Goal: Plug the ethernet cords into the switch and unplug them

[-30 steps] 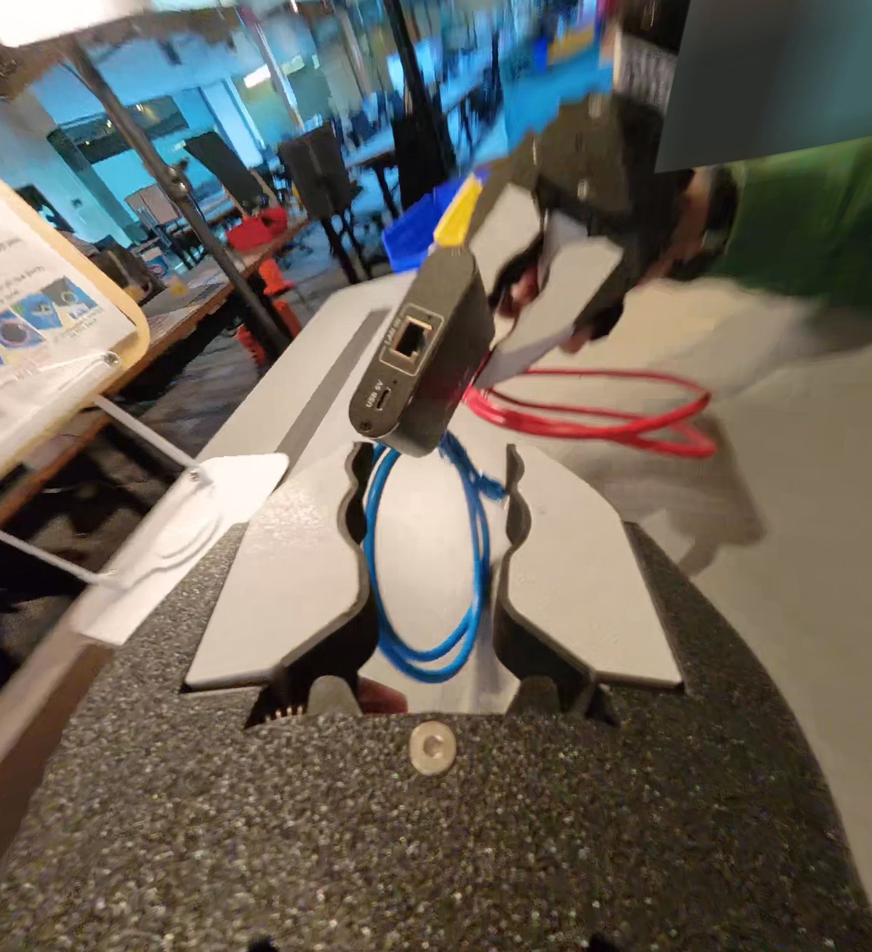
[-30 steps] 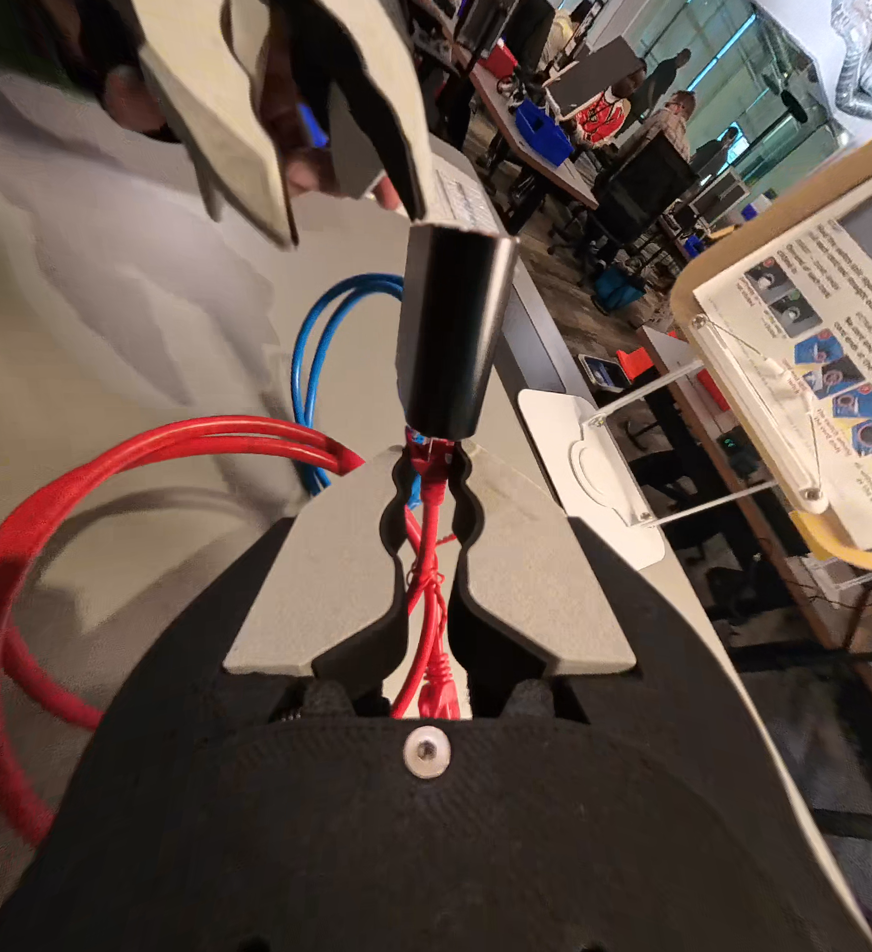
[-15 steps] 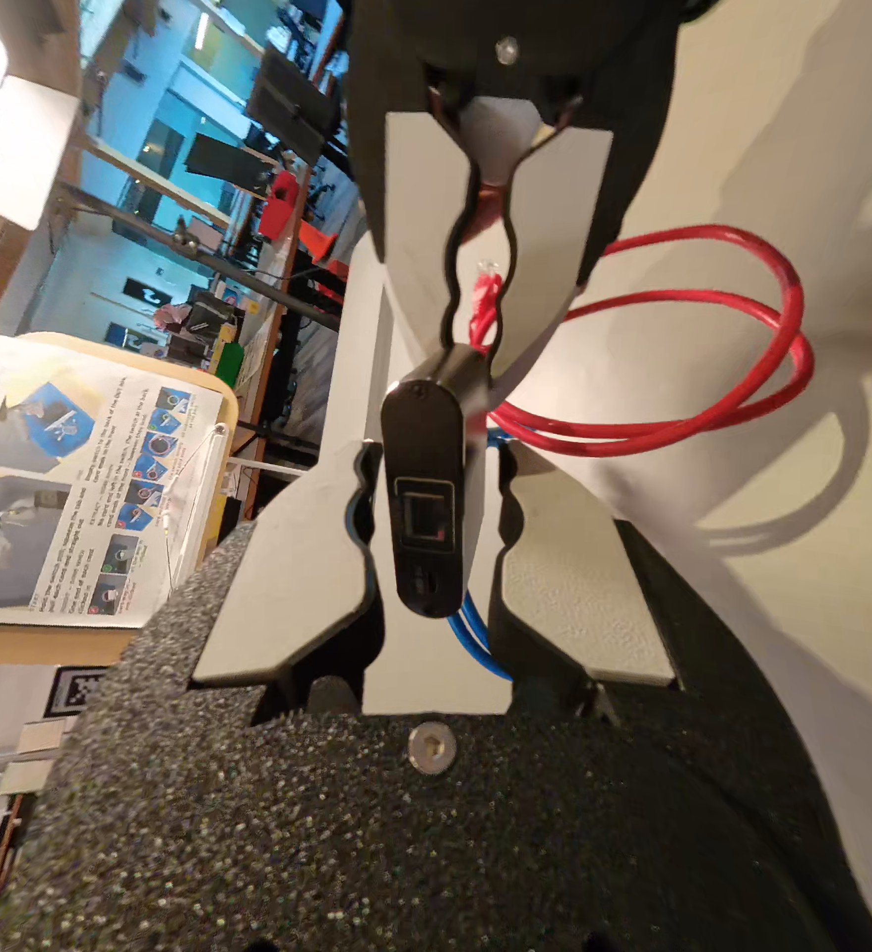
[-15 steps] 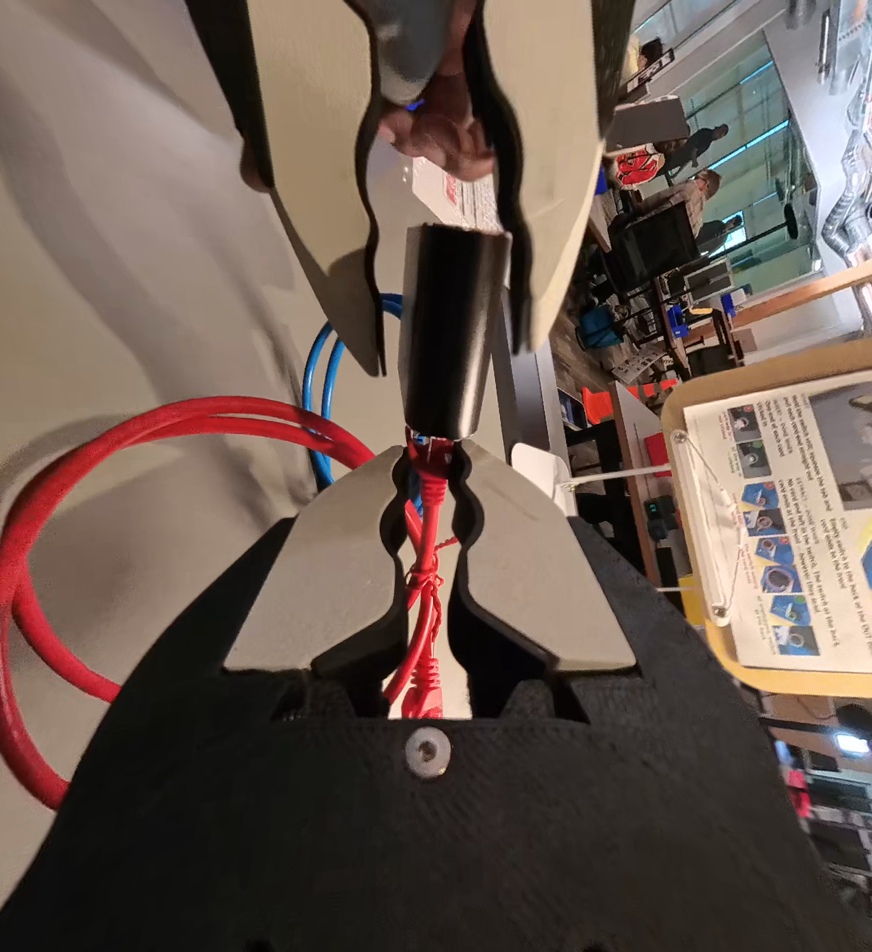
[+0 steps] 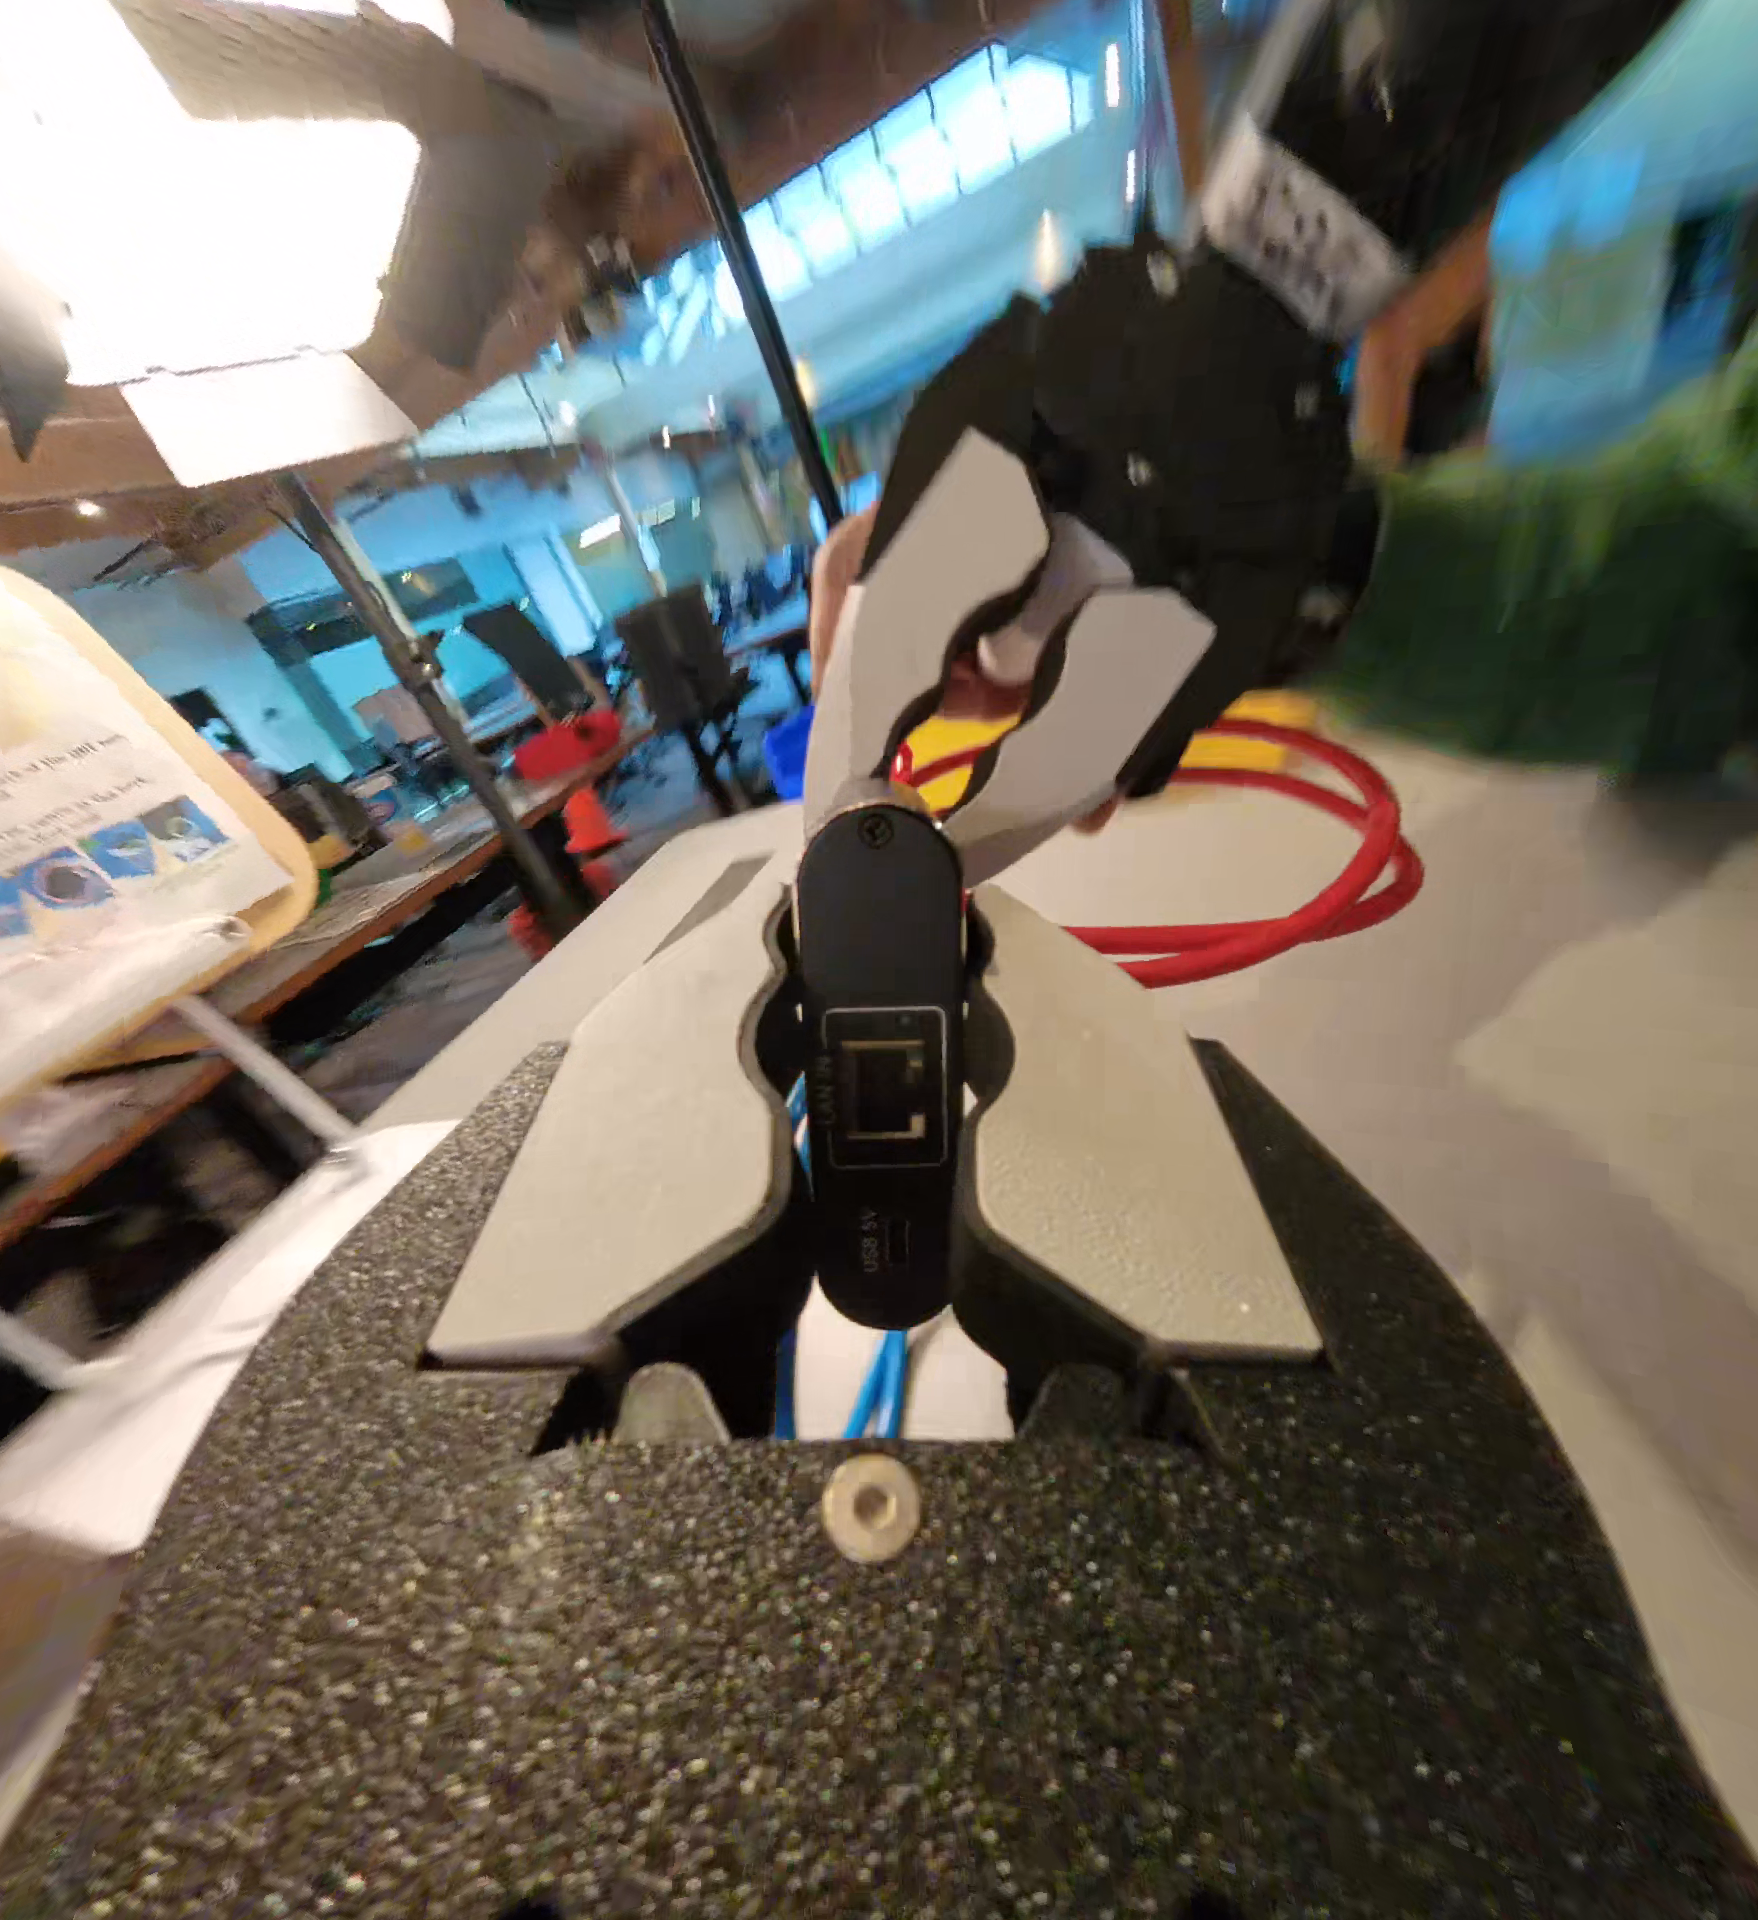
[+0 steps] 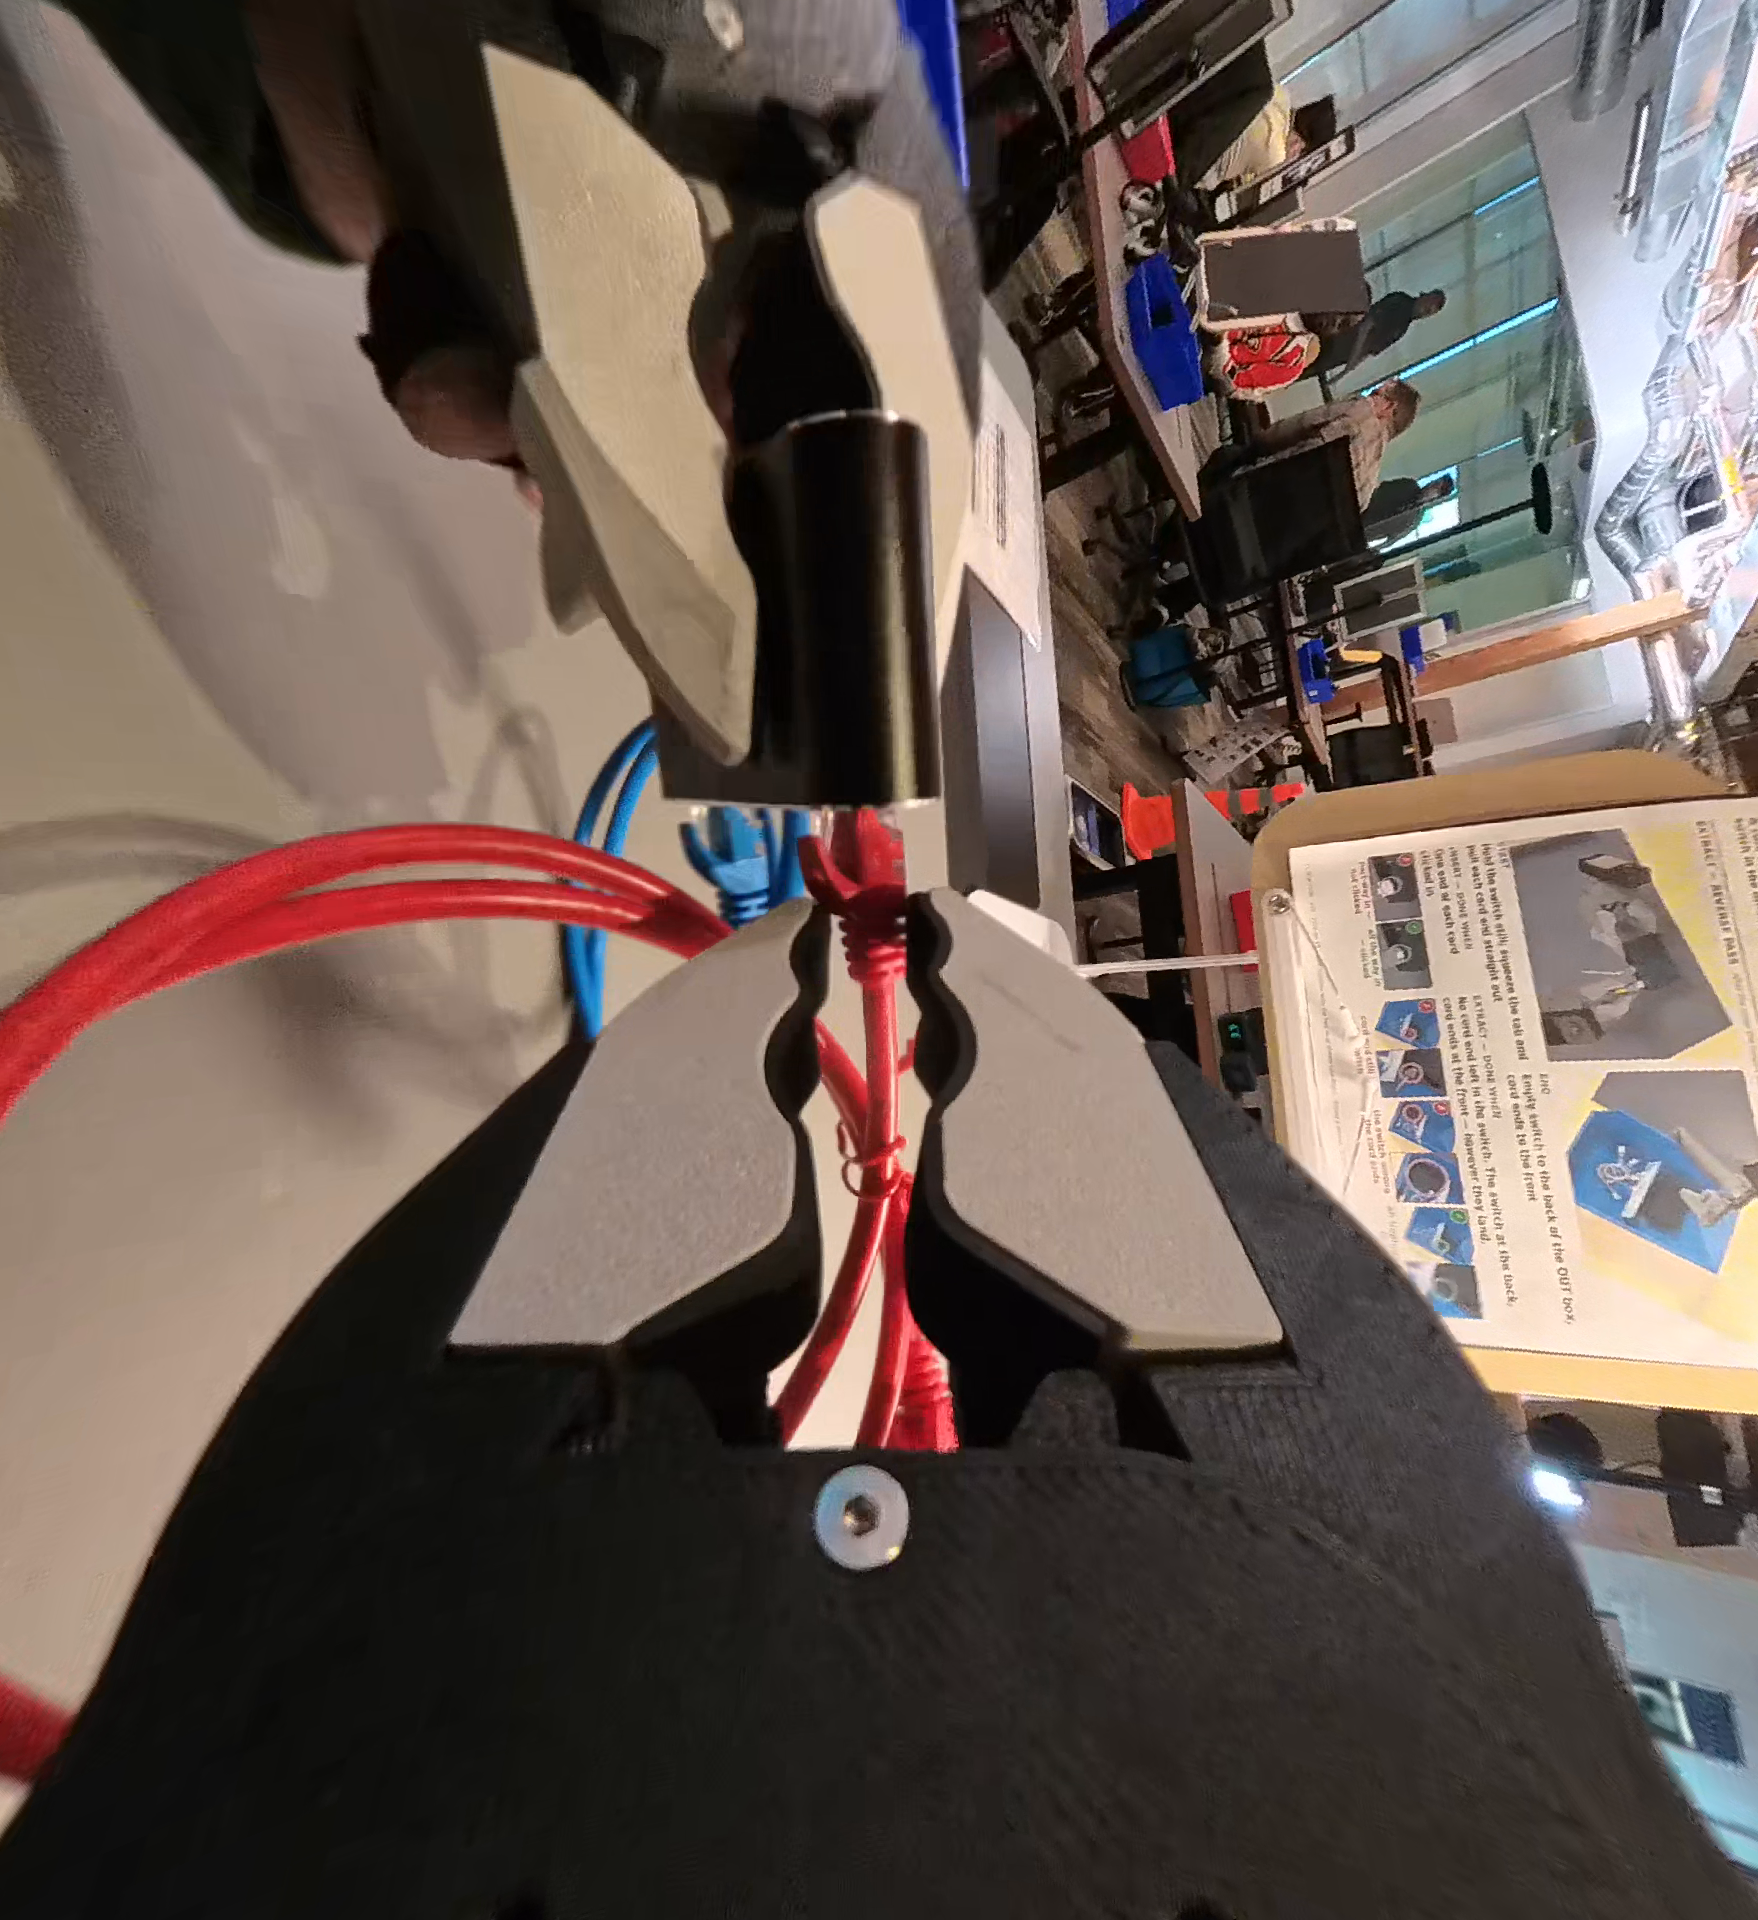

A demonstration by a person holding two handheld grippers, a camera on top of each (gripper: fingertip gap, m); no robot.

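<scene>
The left gripper (image 5: 880, 1039) is closed on the switch (image 5: 880, 1049), a small black box. In the left wrist view the switch stands between the two fingers with its end face toward the camera; one empty port shows on that face. Its long axis runs straight away from this gripper, toward 12 o'clock.

The right gripper (image 6: 867, 925) is closed on the red cord (image 6: 870, 997), just behind the plug. In the right wrist view the switch (image 6: 839, 613) is at 12 o'clock from the fingertips and very near. The red plug (image 6: 859, 847) touches the lower face of the switch; how deep it sits in the port I cannot tell. The cord, the plug and the switch lie almost on one line, so I judge that the coming move, push or pull, must go along this axis and not sideways.

A blue plug (image 6: 740, 862) sits at the same face, just beside the red one at 9 o'clock. The room between them is small, so the right fingers could brush it.

The red loops (image 5: 1301, 894) lie on the grey table (image 5: 1633, 1195) toward 3 o'clock in the left view. In the right view a board with a printed sheet (image 6: 1540, 1081) stands at 3 o'clock, well apart. Both grippers are lifted above the table, so there is free room behind each.
</scene>
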